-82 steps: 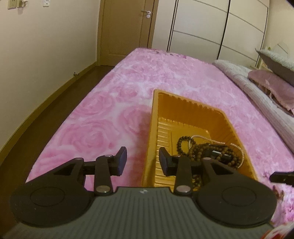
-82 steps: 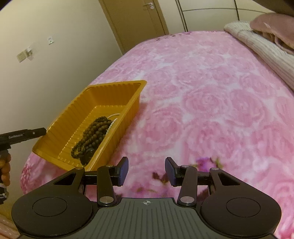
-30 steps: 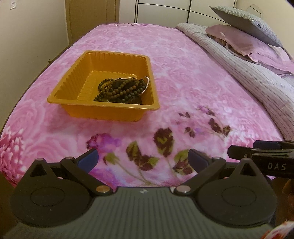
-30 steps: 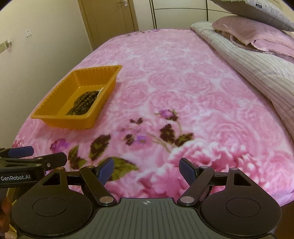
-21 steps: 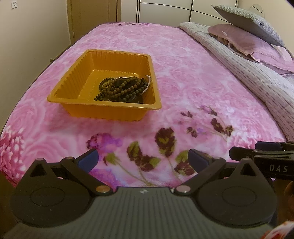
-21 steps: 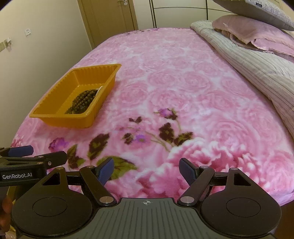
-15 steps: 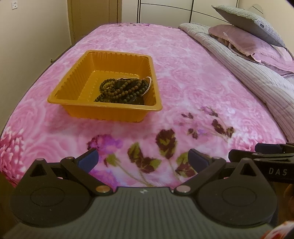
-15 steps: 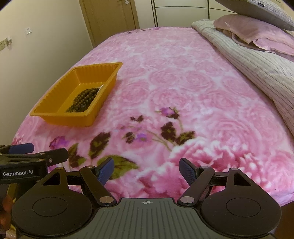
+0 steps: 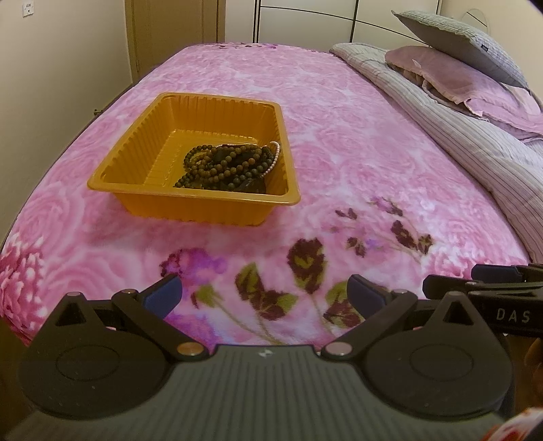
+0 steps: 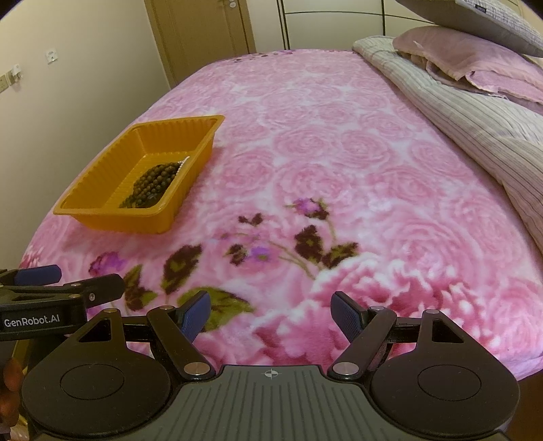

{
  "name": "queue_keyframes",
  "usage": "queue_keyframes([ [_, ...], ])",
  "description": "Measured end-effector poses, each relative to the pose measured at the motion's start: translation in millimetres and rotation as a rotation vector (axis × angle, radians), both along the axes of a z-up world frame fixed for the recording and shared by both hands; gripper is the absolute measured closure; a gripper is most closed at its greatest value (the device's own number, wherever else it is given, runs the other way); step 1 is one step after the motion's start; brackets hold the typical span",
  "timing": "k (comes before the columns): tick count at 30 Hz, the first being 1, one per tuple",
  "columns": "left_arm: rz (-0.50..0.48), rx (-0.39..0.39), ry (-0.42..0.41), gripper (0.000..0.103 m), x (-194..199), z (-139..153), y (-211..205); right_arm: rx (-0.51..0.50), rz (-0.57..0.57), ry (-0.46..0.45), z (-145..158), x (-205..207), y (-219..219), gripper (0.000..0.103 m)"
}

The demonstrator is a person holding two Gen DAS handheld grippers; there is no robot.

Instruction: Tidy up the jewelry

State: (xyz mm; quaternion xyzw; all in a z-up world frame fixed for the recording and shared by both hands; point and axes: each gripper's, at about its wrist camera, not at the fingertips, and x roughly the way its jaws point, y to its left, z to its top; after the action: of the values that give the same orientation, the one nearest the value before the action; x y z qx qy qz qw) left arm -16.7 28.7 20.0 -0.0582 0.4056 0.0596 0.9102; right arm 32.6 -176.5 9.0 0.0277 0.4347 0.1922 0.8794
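An orange plastic tray point(image 9: 115, 176) sits on the pink floral bedspread, left of centre; it also shows in the right wrist view point(image 10: 101, 210). Inside it lies a heap of dark brown bead strings point(image 9: 227, 166) with a white pearl strand point(image 9: 275, 156) at its right side; the beads also show in the right wrist view point(image 10: 152, 183). My left gripper point(image 9: 264, 296) is open and empty, held back over the bed's near edge. My right gripper point(image 10: 269, 313) is open and empty, to the right of the left one.
The pink bedspread point(image 10: 322, 163) covers the bed. A striped folded quilt point(image 9: 458, 125) and pillows point(image 9: 458, 40) lie along the right side. A wall point(image 10: 68, 84) and a door point(image 10: 203, 30) stand beyond the bed's left and far edges.
Both grippers have drawn back from the tray to the bed's near edge and opened wide. Over the last second the views barely shift.
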Motion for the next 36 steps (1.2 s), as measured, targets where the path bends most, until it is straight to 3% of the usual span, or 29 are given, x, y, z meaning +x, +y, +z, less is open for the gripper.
queue_keyframes([
  [36, 0.001, 0.002, -0.001, 0.000, -0.2, -1.6, -0.4, -0.002, -0.004, 0.004, -2.3, 0.2, -0.1, 0.026],
])
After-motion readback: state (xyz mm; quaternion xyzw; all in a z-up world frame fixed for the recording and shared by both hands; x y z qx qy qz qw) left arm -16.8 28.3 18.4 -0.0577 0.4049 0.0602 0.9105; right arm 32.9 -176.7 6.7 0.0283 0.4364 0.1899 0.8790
